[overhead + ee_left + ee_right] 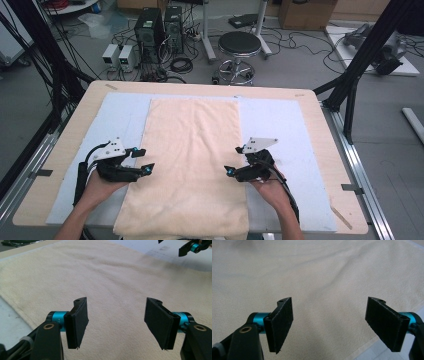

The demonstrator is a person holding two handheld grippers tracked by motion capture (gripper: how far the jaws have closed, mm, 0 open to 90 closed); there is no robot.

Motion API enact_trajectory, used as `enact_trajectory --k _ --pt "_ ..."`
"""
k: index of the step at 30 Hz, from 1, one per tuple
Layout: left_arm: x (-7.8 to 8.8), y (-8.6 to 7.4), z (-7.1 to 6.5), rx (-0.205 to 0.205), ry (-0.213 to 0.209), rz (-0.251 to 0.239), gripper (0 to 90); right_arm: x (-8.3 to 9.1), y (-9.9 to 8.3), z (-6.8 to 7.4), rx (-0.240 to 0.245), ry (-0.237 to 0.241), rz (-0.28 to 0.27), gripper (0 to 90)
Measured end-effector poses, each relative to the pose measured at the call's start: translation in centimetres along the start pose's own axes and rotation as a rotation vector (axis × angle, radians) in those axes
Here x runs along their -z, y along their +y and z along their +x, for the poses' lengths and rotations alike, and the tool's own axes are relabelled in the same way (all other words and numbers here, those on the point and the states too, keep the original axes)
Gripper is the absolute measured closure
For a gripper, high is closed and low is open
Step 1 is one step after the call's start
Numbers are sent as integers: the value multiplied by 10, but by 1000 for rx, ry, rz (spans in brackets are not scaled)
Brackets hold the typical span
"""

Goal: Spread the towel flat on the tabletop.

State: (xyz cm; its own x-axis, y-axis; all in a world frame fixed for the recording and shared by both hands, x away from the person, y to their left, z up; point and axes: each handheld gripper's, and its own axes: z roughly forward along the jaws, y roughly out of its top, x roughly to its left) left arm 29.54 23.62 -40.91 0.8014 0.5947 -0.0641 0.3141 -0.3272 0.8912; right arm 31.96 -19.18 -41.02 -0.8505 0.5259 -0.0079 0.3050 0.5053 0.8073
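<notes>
A round black stool [239, 45] stands at top centre, computer towers [159, 27] to its left, cardboard boxes [306, 12] upper right, cables [305, 42] strewn across the floor.

The black two-jaw left gripper [142, 160] and right gripper [233, 160] each carry teal pivot collars, brass screws, flat black pads, a grey three-cornered plate, and a black cable trailing toward 6 o'clock.

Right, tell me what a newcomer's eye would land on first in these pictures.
First the cream towel, spread flat down the middle of the pale blue mat on the wooden table, its near end hanging over the table's edge. Next the two black grippers over its long edges: the left gripper at the towel's left side and the right gripper at its right, both with jaws open and nothing between them.
</notes>
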Motion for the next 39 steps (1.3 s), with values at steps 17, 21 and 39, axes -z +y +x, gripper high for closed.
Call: enact_trajectory --k 17,21,39 --pt "7 14 37 122 115 -36 368 4 24 -32 -49 -51 -38 234" --pt "14 15 35 96 114 -50 369 -6 21 -32 -53 -50 29 234" --pt "8 20 54 143 129 -34 372 -15 44 -42 -56 -67 44 240"
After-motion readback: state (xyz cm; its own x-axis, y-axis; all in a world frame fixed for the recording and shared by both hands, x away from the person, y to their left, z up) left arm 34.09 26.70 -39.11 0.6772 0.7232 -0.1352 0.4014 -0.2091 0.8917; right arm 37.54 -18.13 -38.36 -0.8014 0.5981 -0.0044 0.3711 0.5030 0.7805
